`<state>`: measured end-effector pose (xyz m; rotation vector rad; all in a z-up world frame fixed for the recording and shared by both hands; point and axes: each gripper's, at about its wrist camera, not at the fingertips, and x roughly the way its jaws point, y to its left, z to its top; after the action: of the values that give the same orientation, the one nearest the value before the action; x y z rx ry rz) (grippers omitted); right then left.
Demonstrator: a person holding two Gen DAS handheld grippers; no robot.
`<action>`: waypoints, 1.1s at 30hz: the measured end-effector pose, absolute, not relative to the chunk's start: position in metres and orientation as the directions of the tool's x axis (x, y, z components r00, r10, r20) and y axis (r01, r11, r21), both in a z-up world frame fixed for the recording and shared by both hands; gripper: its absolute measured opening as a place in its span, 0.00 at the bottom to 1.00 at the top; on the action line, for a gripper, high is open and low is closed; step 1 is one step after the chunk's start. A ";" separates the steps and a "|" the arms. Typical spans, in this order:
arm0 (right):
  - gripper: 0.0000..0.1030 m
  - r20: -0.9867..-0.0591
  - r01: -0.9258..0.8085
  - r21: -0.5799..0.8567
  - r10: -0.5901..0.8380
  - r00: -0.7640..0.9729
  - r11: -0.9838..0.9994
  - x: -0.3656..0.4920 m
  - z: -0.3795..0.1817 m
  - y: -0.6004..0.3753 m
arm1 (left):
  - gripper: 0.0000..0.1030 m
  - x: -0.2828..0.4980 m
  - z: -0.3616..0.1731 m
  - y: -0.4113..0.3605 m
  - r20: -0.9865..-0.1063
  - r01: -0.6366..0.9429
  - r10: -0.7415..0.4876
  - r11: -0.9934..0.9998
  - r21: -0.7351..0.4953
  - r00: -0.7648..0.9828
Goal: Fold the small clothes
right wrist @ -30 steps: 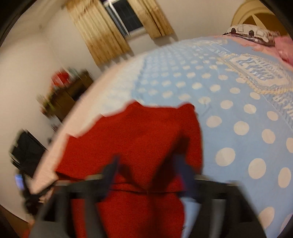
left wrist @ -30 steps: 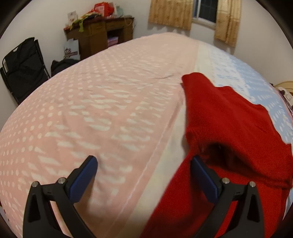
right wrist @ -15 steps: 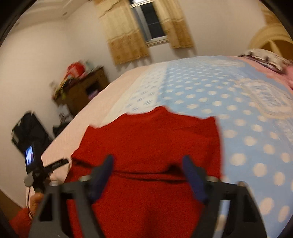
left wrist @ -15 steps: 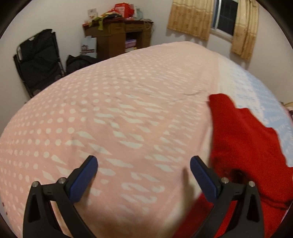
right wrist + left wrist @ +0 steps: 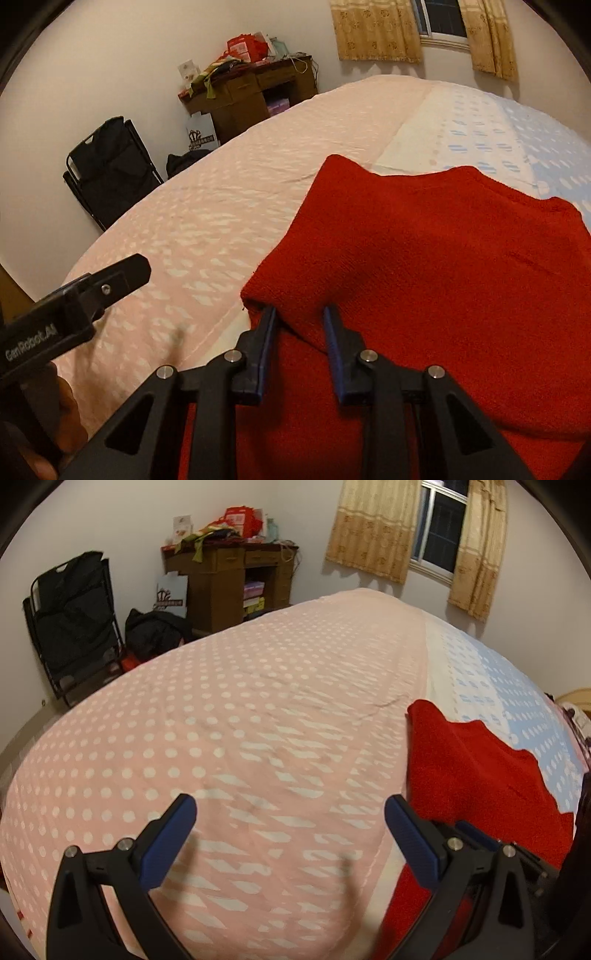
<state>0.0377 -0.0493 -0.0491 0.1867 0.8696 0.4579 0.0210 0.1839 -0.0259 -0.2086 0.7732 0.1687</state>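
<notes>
A red fleece garment [image 5: 436,258] lies on the bed, its upper layer folded over the lower one; it also shows at the right of the left wrist view [image 5: 476,771]. My right gripper [image 5: 300,317] has its jaws narrowed around the folded edge near the garment's left corner. My left gripper [image 5: 290,812] is wide open and empty over the pink part of the bedspread, just left of the garment. The left gripper's body shows at the left of the right wrist view [image 5: 74,299].
The bedspread is pink with white dots [image 5: 221,738] on the left and blue with dots [image 5: 517,701] on the right. A wooden desk with clutter [image 5: 229,576], a black folding chair [image 5: 70,627] and a curtained window [image 5: 439,528] stand beyond the bed.
My left gripper has moved left off the red garment and now hangs open over the pink cover. My right gripper has narrowed its jaws onto the folded edge.
</notes>
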 end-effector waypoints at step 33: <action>0.56 -0.790 0.121 0.328 0.201 0.580 0.937 -0.305 -0.047 -0.236 | 0.99 -0.128 -0.063 0.165 -0.798 0.382 -0.353 0.909 -0.168 0.488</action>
<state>-0.3049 -0.2356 -0.0469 0.3685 0.9574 0.0480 -0.1281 0.1655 -0.0631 0.0332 0.9624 -0.4466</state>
